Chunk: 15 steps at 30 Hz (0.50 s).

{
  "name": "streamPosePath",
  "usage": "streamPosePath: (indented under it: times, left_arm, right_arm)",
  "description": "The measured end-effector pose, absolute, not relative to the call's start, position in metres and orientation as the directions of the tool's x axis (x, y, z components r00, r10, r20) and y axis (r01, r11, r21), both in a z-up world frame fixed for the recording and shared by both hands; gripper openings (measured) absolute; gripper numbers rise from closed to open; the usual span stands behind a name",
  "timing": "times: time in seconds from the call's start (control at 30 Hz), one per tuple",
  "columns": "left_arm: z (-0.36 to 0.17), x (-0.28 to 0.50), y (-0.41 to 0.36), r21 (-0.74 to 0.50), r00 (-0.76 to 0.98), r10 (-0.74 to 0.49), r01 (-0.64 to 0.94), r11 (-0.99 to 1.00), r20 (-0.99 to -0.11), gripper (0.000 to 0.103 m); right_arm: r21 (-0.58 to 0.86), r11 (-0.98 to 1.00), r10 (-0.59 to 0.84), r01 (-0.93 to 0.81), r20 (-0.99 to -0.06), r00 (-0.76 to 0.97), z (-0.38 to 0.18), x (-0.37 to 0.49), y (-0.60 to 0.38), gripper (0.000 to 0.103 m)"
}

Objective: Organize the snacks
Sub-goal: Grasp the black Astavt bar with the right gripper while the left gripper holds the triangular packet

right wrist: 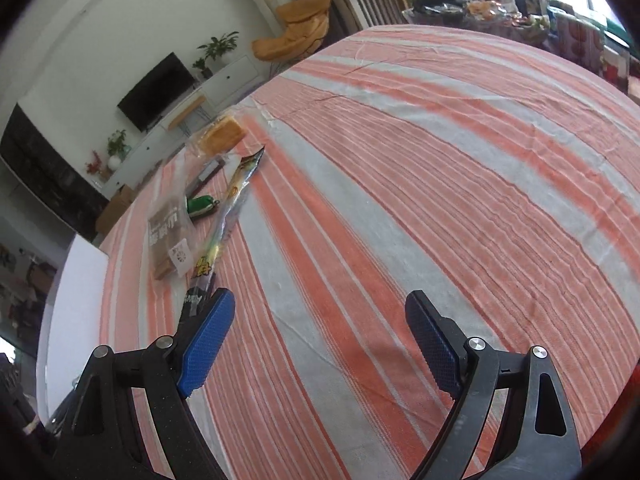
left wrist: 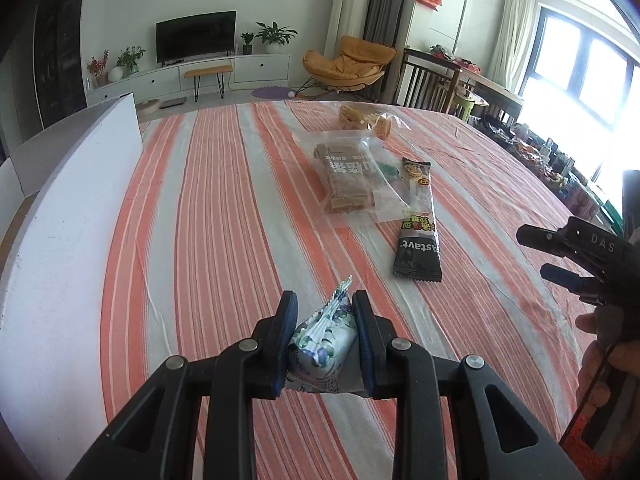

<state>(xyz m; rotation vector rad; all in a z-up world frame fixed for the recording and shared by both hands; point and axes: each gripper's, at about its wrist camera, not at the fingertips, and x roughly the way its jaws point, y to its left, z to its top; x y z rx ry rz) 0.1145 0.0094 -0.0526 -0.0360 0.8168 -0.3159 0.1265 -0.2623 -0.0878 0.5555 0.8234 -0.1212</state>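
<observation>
Your left gripper (left wrist: 325,320) pinches a floral-print snack packet (left wrist: 324,344) above the striped tablecloth (left wrist: 224,216); your right gripper (right wrist: 320,336) gapes empty beside the black snack stick (right wrist: 224,228).

An orange-and-white striped tablecloth (left wrist: 224,216) covers the table. At its left edge stands a white board (left wrist: 80,184). Far behind, a dark television (left wrist: 195,36) sits on a white cabinet (left wrist: 260,68), potted plants (left wrist: 276,34) beside it. An orange lounge chair (left wrist: 348,62) stands to the right.
</observation>
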Motion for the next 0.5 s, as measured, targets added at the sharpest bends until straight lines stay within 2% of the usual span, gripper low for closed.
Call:
streamPosePath:
  times: [0.1, 0.13, 0.23, 0.37, 0.4, 0.43, 0.47, 0.5]
  left_arm:
    - [-0.046, 0.102, 0.015, -0.180, 0.638, -0.307, 0.257, 0.949, -0.707, 0.028]
    - [-0.043, 0.098, 0.017, -0.187, 0.639, -0.311, 0.255, 0.949, -0.704, 0.028]
    - [-0.035, 0.087, 0.025, -0.200, 0.647, -0.319, 0.252, 0.947, -0.693, 0.028]
    - [-0.026, 0.074, 0.034, -0.209, 0.644, -0.331, 0.260, 0.943, -0.690, 0.028]
    - [-0.024, 0.071, 0.036, -0.213, 0.644, -0.336, 0.263, 0.941, -0.687, 0.028]
    - [-0.022, 0.067, 0.038, -0.216, 0.643, -0.341, 0.268, 0.939, -0.685, 0.028]
    - [-0.020, 0.064, 0.039, -0.218, 0.642, -0.348, 0.275, 0.936, -0.683, 0.028]
    - [-0.018, 0.061, 0.038, -0.218, 0.641, -0.353, 0.283, 0.934, -0.682, 0.028]
  right_arm:
    - [0.406, 0.889, 0.185, 0.211, -0.741, 0.646, -0.069, 0.178, -0.238, 0.090]
    - [0.369, 0.912, 0.195, 0.177, -0.772, 0.605, -0.069, 0.197, -0.222, 0.086]
    - [0.272, 0.958, 0.195, 0.093, -0.852, 0.486, -0.086, 0.232, -0.171, 0.086]
    - [0.023, 0.999, 0.001, 0.048, -0.906, 0.423, -0.112, 0.235, -0.127, 0.084]
    - [-0.008, 0.999, -0.029, 0.049, -0.897, 0.442, -0.112, 0.228, -0.127, 0.080]
    - [-0.004, 0.999, -0.026, 0.048, -0.889, 0.456, -0.111, 0.219, -0.130, 0.072]
    - [-0.007, 0.999, -0.030, 0.050, -0.885, 0.464, -0.110, 0.211, -0.135, 0.054]
    - [-0.022, 0.998, -0.045, 0.056, -0.884, 0.465, -0.108, 0.201, -0.140, 0.042]
